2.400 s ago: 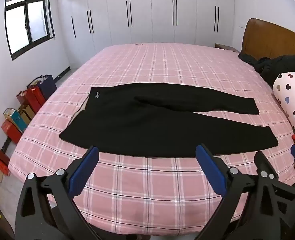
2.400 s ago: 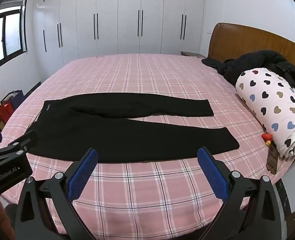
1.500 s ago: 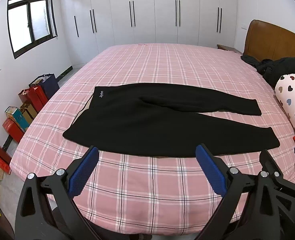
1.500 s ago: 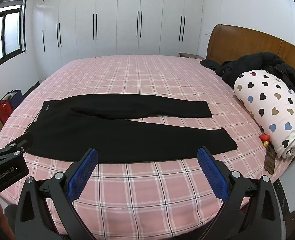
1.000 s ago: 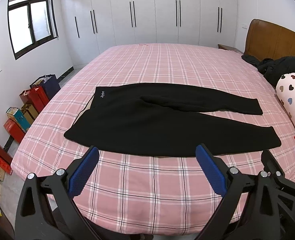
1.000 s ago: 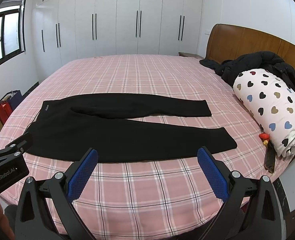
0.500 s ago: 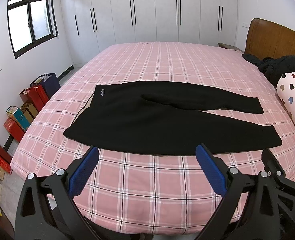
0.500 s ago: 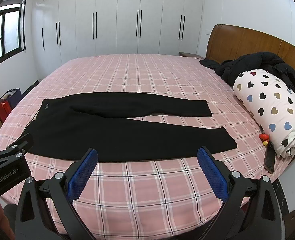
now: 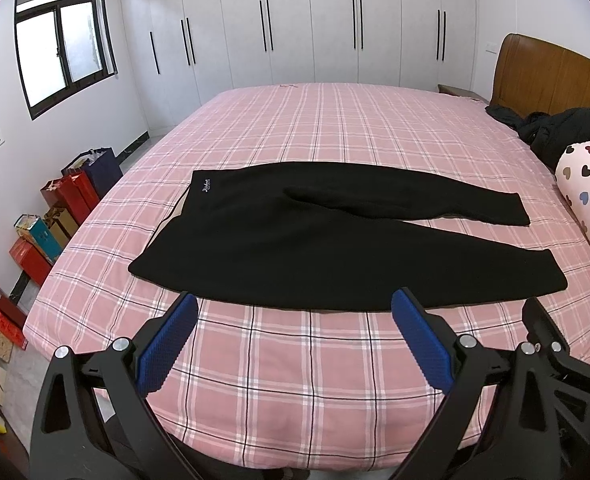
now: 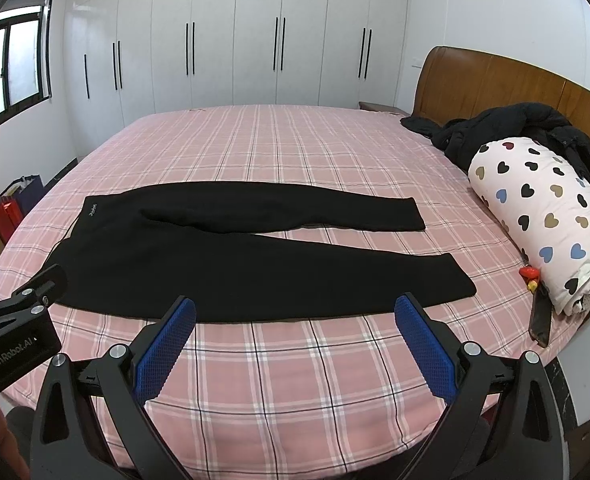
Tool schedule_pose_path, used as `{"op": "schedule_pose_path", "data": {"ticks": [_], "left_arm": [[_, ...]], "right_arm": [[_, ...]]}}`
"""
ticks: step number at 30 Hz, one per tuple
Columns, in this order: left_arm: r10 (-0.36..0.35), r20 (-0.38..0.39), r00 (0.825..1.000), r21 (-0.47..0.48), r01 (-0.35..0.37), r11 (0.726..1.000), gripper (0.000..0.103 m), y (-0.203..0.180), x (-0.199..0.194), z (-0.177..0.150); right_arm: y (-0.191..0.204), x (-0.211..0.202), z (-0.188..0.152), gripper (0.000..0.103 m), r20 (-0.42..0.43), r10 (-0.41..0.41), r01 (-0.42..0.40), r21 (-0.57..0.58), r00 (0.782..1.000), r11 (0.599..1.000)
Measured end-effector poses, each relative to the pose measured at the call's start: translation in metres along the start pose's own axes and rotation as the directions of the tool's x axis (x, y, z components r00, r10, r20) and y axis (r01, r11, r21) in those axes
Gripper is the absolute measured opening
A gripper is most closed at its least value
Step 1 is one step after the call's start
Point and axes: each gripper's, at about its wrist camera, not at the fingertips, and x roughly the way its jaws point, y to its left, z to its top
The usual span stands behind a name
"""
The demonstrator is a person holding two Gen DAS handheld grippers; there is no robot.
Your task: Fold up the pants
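Observation:
Black pants (image 9: 295, 240) lie flat on the pink plaid bed (image 9: 335, 128), waistband to the left, both legs pointing right and spread apart at the cuffs. They also show in the right wrist view (image 10: 255, 256). My left gripper (image 9: 295, 312) is open and empty, hovering over the bed's near edge just short of the pants' near leg. My right gripper (image 10: 295, 316) is open and empty, also just short of the near leg, further right. The left gripper's body (image 10: 11, 340) shows at the left of the right wrist view.
A rolled heart-print quilt (image 10: 543, 220) and a black jacket (image 10: 515, 128) lie by the wooden headboard (image 10: 495, 80) at right. A small red toy (image 10: 529, 272) and a dark flat object (image 10: 541, 318) sit by the quilt. Gift bags (image 9: 55, 208) line the floor at left.
Both grippers have drifted slightly forward and up over the bed edge; the pants have not moved and both grippers stay open.

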Motion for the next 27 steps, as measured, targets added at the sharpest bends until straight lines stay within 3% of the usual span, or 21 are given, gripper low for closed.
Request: {"op": "schedule_pose_path", "data": {"ticks": [27], "left_arm": [[0.01,-0.024,1.0,0.014,-0.01,1.0,0.095,-0.004,0.012,-0.001]], "right_arm": [[0.002,0.014,-0.005,0.098,-0.026,0.002,-0.002,-0.002,1.0,1.0]]}}
